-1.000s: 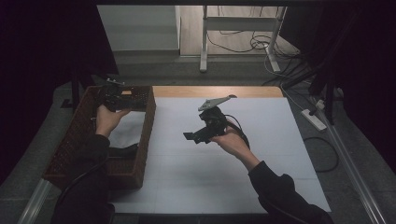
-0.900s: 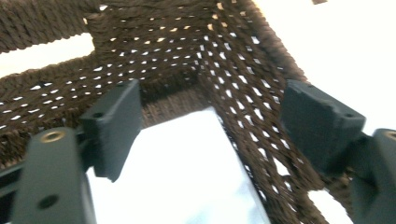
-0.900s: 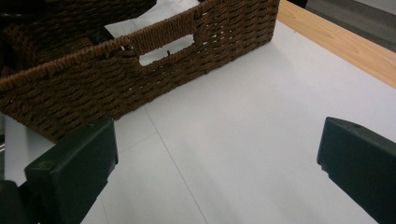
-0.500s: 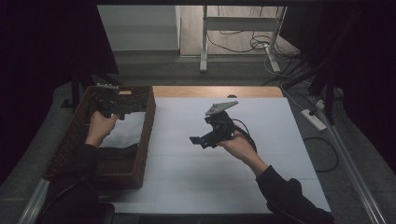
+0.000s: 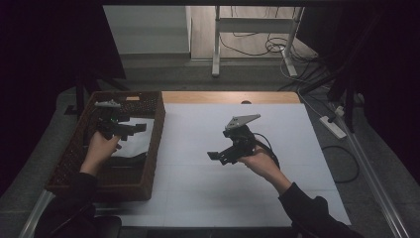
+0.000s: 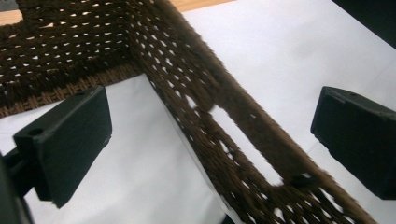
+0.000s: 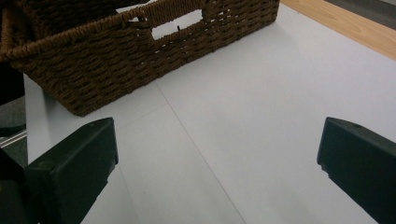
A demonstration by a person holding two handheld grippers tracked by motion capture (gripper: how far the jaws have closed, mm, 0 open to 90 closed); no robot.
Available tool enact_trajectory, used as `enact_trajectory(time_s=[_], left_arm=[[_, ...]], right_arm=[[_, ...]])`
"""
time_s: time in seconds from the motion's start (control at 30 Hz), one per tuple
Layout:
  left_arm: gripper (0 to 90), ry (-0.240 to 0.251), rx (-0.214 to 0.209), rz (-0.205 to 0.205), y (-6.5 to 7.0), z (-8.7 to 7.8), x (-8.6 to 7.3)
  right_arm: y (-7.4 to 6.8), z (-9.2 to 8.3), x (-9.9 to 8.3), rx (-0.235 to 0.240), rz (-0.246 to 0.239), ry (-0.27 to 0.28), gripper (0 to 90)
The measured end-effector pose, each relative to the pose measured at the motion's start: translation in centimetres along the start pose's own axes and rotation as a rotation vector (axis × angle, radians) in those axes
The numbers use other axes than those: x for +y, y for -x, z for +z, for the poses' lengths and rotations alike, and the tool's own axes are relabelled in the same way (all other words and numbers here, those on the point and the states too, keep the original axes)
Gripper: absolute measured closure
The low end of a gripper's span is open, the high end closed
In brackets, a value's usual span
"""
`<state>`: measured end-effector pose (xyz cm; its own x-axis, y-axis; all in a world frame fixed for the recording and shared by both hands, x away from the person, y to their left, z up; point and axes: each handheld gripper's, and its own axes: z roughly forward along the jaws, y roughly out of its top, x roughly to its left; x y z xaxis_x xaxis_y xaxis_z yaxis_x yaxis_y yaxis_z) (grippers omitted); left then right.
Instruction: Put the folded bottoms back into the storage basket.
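Observation:
My left gripper (image 5: 134, 130) hovers over the brown wicker basket (image 5: 154, 124) at the table's left, pointing toward its right wall. In the left gripper view its jaws (image 6: 210, 140) stand wide apart; they have just been opening and hold nothing. Beyond the gap runs the basket wall (image 6: 243, 121) with its handle slot. My right gripper (image 5: 218, 157) is held above the white table top (image 5: 297, 148) near the middle, pointing left. In the right gripper view it (image 7: 215, 163) is open and empty, and the basket (image 7: 140, 56) lies ahead.
A white sheet (image 5: 138, 143) and a dark item (image 5: 126, 161) lie inside the basket. A wooden strip (image 5: 228, 97) borders the table's far edge. A power strip (image 5: 333, 127) and cables lie on the floor to the right.
The left hand has drawn its gripper from the basket's far end toward the near side. The right gripper has shifted a little nearer and to the right.

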<state>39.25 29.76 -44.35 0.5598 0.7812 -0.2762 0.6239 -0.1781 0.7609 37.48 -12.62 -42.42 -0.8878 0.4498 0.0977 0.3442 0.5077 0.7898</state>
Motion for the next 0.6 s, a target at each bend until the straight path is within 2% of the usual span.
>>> enact_trajectory(time_s=[0.23, 0.43, 0.6], left_arm=[[0.0, 0.027, -0.005, 0.003, 2.0, -1.3, -1.7], [0.0, 0.016, 0.005, 0.014, 3.6, -2.1, -2.9], [0.0, 0.010, 0.072, 0.034, 5.1, -2.8, -3.4]], right_arm=[[0.1, -1.5, -1.2, -0.015, 0.017, 0.025, 0.0], [-0.1, -3.1, -2.3, -0.022, 0.030, 0.035, 0.0], [-0.5, -4.3, -3.4, -0.032, 0.042, 0.036, 0.0]])
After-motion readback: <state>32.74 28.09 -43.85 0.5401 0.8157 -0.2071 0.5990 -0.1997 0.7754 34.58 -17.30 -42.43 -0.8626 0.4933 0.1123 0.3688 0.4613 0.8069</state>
